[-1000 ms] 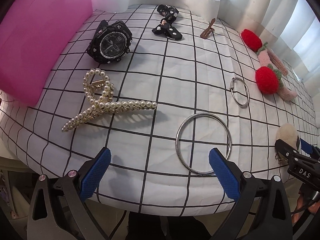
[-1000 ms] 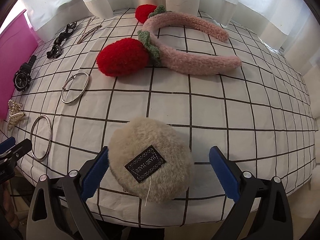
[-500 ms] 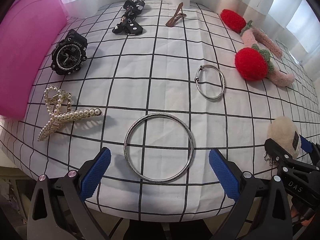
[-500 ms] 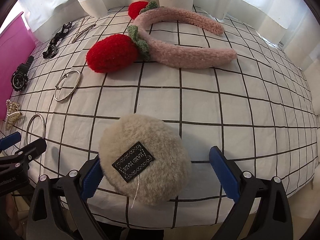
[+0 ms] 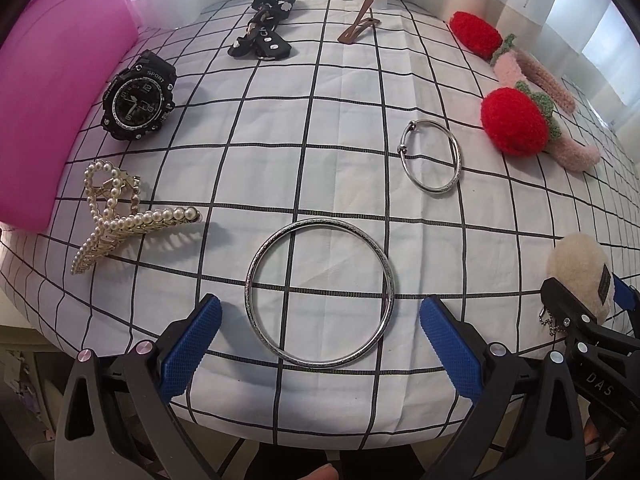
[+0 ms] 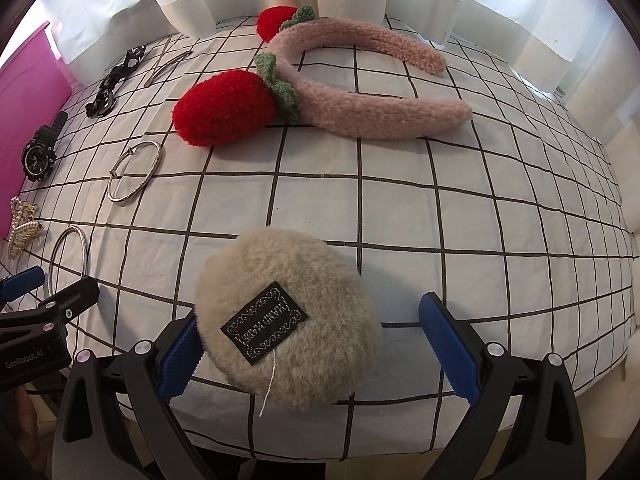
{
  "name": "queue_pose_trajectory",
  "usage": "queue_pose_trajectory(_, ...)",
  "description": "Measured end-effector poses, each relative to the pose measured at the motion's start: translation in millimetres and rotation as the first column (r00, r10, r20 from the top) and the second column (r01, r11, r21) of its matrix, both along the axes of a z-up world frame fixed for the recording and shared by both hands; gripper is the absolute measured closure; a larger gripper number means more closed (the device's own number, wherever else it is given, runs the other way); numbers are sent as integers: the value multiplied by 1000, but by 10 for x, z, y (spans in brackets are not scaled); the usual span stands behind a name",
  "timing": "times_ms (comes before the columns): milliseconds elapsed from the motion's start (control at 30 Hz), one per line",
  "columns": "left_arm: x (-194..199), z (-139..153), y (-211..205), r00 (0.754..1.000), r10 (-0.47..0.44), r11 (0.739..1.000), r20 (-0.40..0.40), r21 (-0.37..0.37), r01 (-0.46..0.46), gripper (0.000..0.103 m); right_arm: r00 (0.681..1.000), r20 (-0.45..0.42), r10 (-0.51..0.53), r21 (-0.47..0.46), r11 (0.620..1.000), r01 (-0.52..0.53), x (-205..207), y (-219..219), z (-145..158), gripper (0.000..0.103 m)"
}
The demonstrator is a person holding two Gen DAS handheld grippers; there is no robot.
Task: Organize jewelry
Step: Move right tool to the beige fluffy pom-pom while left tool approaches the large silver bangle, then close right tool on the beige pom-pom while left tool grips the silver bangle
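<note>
Rings and clips lie on my checked counter (image 5: 320, 128). My left tool (image 5: 320, 336) is wide apart around the big ring (image 5: 320, 292). My right tool (image 6: 316, 344) is apart too, one finger touching the fluffy puff (image 6: 288, 320).

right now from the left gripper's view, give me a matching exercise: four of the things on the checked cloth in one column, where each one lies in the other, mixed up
Things
1. large silver bangle
2. black sport watch
3. pearl hair claw
4. brown snap clip

Places
A. far edge of the cloth, by the curtain
B. beside the pink box, far left
C. between the open fingers of the left gripper
D. near left, in front of the watch

Pairs: 1-C, 2-B, 3-D, 4-A
</note>
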State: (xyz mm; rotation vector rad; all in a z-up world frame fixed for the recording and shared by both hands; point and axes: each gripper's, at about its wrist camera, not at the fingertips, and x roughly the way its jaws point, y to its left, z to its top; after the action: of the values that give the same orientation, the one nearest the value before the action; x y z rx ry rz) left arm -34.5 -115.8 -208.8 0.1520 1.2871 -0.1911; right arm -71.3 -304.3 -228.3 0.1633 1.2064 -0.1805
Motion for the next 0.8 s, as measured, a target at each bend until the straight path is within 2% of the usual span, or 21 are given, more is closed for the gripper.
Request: queue_pose_trajectory(800,53,-1,-30,999,11,1000,-31,7,-11,8,1000,17,-5,-3,1000,5,-31,17,13,10)
